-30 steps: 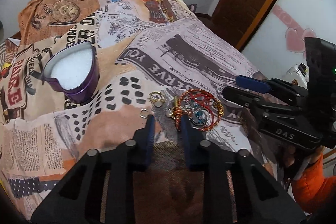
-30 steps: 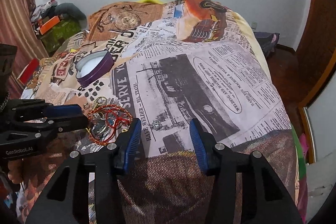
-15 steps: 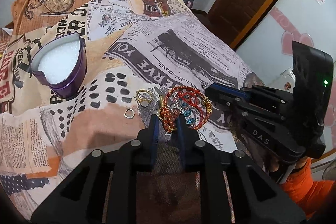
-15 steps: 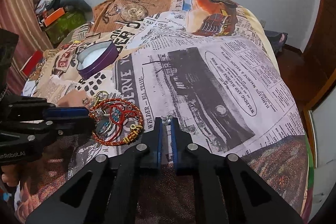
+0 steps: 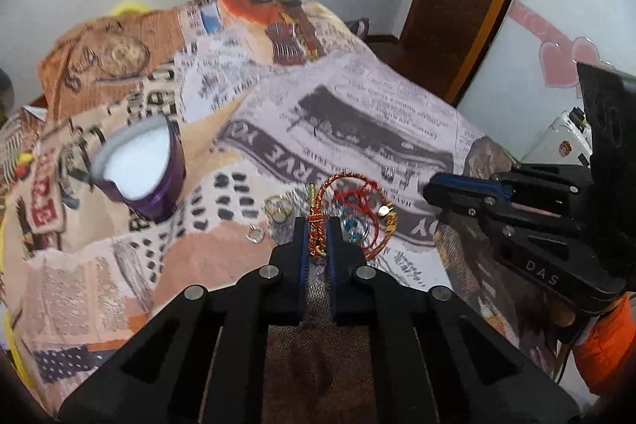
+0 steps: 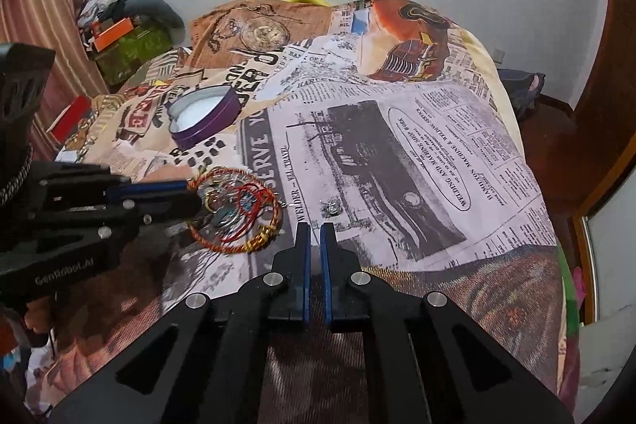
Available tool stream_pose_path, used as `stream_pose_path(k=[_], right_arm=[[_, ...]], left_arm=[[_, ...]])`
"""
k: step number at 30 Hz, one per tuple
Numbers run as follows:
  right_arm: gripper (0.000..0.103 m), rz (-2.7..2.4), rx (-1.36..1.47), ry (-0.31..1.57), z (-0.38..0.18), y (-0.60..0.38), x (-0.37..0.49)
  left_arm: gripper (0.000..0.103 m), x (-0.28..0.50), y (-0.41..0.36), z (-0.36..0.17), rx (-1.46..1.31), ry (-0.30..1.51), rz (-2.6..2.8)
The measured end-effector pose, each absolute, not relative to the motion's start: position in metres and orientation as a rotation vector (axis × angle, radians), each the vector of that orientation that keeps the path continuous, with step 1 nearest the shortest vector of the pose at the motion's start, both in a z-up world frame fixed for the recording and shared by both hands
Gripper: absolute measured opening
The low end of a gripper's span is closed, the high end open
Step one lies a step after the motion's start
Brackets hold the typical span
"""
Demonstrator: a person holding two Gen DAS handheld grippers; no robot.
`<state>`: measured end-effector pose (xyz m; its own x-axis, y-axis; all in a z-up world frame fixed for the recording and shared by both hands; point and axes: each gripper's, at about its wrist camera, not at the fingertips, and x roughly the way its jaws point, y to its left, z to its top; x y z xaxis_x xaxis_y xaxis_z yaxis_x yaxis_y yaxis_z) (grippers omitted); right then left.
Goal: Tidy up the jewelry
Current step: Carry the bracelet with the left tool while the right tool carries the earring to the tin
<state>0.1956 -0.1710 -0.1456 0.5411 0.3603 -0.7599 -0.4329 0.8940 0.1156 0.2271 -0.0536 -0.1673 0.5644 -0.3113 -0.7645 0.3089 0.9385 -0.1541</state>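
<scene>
1. While the bed (image 6: 397, 153) is carrying all the jewelry on its newspaper-print cover, the left gripper (image 5: 317, 237) is squeezing shut on the red and gold bracelet (image 5: 318, 231), with the knotted part pinched between its blue pads.
2. That bracelet (image 6: 238, 213) is lying near the front edge of the bed, tangled with blue beads and thin rings.
3. A gold ring (image 5: 277, 210) and a small silver ring (image 5: 254, 234) are sitting just beside it, toward the purple box.
4. The purple heart-shaped box (image 5: 139, 167) is standing open farther toward the left edge of the bed, showing white padding inside.
5. The right gripper (image 6: 314, 237) is resting with its two fingers together and holding nothing.
6. A tiny silver stud (image 6: 331, 208) is lying just ahead of its tips, not touching them.
</scene>
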Motion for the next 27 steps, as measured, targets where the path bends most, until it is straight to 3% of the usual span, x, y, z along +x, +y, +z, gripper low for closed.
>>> stream_pose_path(k=[3, 5, 7, 9, 23, 27], right_arm=[[0.005, 0.456, -0.082, 0.873, -0.141, -0.173, 0.197], [0.011, 0.455, -0.063, 0.893, -0.141, -0.174, 0.203], [0.025, 0.457, -0.042, 0.903, -0.142, -0.175, 0.207], [0.026, 0.445, -0.035, 0.897, -0.142, -0.175, 0.211], [0.026, 0.358, -0.113, 0.976, -0.173, -0.169, 0.264], [0.009, 0.369, -0.093, 0.986, -0.178, -0.171, 0.269]], left_arm=[[0.007, 0.226, -0.048, -0.157, -0.019, 0.87, -0.355], [0.007, 0.228, -0.041, -0.151, -0.04, 0.848, -0.342], [0.007, 0.229, -0.034, -0.147, -0.059, 0.833, -0.333], [0.007, 0.231, -0.027, -0.145, -0.073, 0.818, -0.32], [0.007, 0.243, 0.004, -0.148, -0.108, 0.77, -0.257], [0.007, 0.244, 0.007, -0.15, -0.121, 0.766, -0.257]])
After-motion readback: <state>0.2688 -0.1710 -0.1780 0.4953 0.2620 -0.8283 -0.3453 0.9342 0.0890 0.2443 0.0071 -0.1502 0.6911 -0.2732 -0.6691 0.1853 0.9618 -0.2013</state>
